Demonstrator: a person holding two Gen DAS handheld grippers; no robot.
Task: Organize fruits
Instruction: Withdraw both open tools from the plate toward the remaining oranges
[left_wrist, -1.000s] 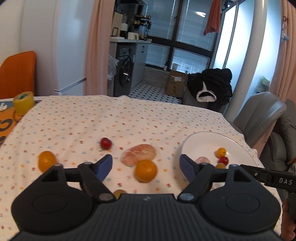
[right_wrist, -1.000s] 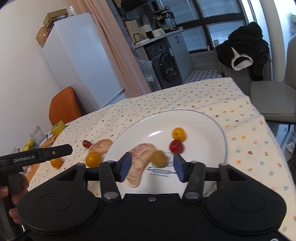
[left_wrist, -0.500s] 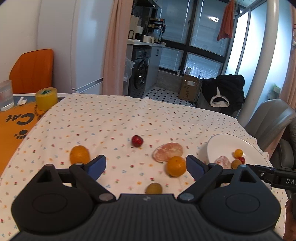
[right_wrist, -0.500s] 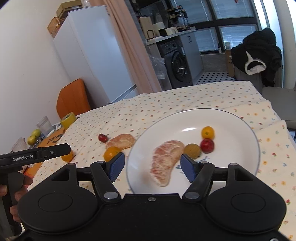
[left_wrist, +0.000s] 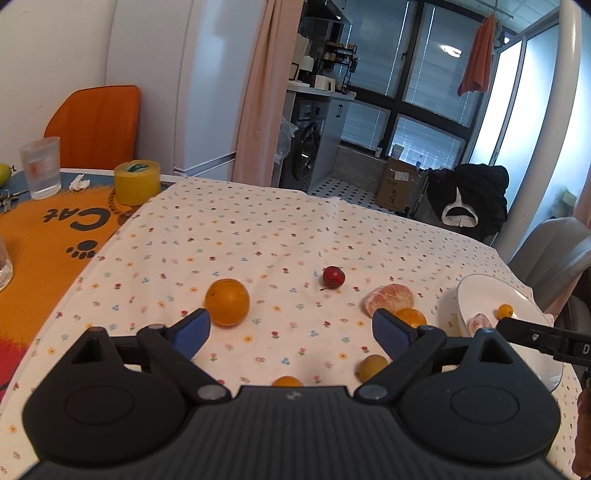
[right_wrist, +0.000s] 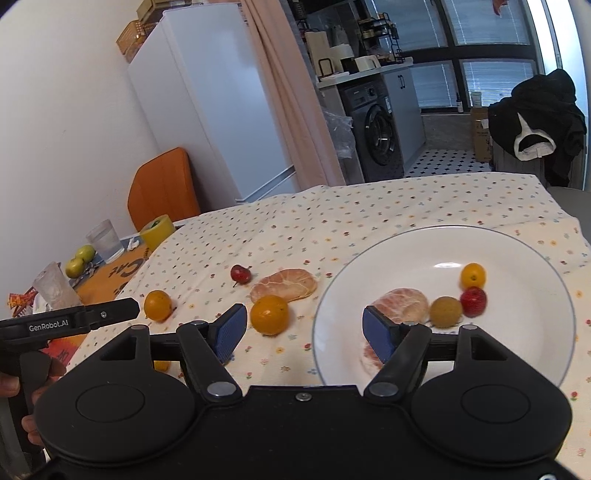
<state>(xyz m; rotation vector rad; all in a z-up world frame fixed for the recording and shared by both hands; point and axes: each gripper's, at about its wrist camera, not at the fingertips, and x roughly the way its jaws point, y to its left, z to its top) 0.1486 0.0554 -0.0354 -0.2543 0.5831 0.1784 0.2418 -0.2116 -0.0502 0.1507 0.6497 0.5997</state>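
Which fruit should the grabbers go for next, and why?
Probably the right gripper should drop onto the orange just ahead: both grippers are open and empty, and that orange lies on the cloth beside the plate.

Tablecloth (left_wrist: 258, 236): cream, dotted with small red, blue and yellow flowers
Plate (right_wrist: 517, 332): white, thin dark rim line
Mat (left_wrist: 48, 236): orange, dark "Cat" lettering and paw print
Tape roll (left_wrist: 137, 182): yellow, green inside
Chair (left_wrist: 96, 122): orange
Small fruit (left_wrist: 334, 276): red
Round fruit (left_wrist: 227, 302): orange
Peeled segments (right_wrist: 283, 283): pale pinkish orange
Finger pads (right_wrist: 231, 328): blue on black bodies
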